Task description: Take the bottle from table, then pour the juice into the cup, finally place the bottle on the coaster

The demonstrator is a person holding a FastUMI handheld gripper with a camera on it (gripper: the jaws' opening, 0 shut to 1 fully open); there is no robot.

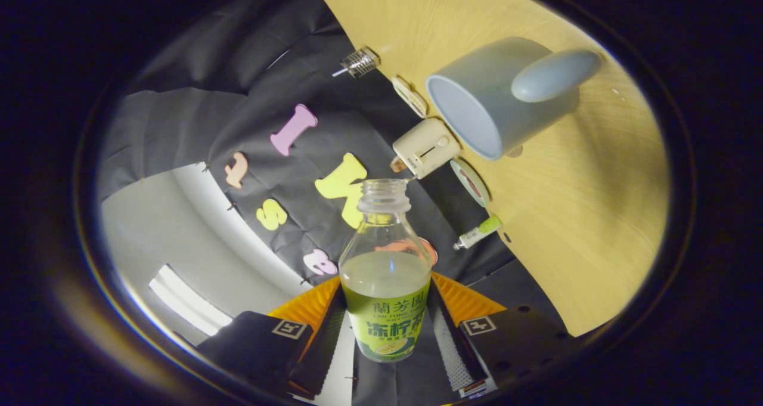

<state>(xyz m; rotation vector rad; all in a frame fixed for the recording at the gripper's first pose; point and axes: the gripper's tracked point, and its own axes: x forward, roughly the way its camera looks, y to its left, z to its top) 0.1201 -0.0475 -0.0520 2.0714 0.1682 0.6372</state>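
Gripper view shows my fingers (386, 328) clenched on the open bottle (386, 287); I should tip slowly, aiming its mouth into the cup (498, 96).

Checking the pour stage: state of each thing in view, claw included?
claw: shut on the bottle, both fingers pressing its sides
bottle: cap off, about half full of juice, held off the table, no stream at its mouth
cup: standing on the table, inside looks empty
toaster: slots look empty
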